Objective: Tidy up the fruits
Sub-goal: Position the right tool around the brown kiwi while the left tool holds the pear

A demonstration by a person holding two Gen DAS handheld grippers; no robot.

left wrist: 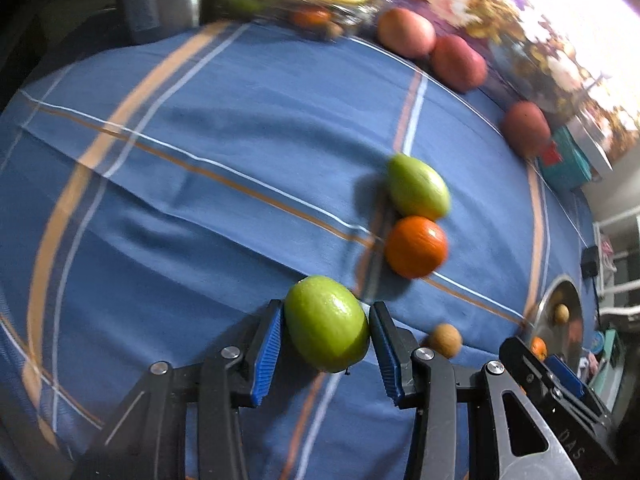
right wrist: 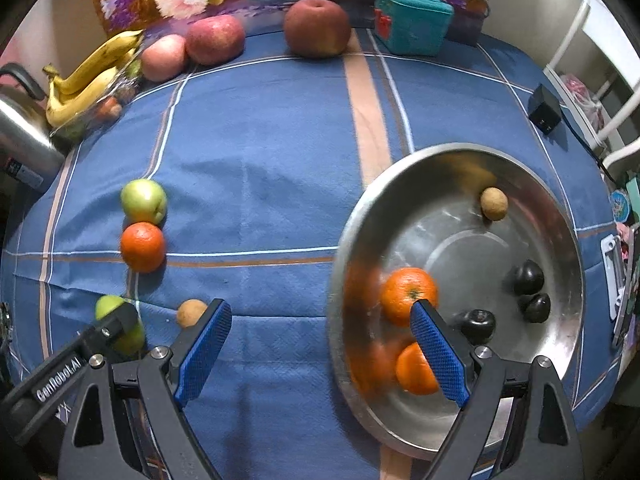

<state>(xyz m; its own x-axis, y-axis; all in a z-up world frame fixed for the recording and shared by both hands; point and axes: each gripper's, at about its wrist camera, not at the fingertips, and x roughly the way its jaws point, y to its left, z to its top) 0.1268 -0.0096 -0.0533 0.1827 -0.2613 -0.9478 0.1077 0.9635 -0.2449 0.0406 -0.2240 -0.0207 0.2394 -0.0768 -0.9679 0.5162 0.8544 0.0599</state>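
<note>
Fruit lay across a blue checked cloth [left wrist: 200,140]. Left wrist view: the left gripper [left wrist: 326,332] was clamped on a green fruit [left wrist: 326,322], its blue pads [left wrist: 266,354] pressing both sides; a second green fruit [left wrist: 418,187] touched an orange [left wrist: 416,246] beyond. Right wrist view: the right gripper [right wrist: 320,354] stood wide open and empty, one finger over the steel bowl [right wrist: 560,216], which held two oranges [right wrist: 408,294], a small brown fruit [right wrist: 494,203] and three dark fruits [right wrist: 528,278].

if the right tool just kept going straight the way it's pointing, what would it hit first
Probably the blue tablecloth, just left of the steel bowl's rim. The open right tool has nothing between its pads, though depth is hard to judge.
</note>
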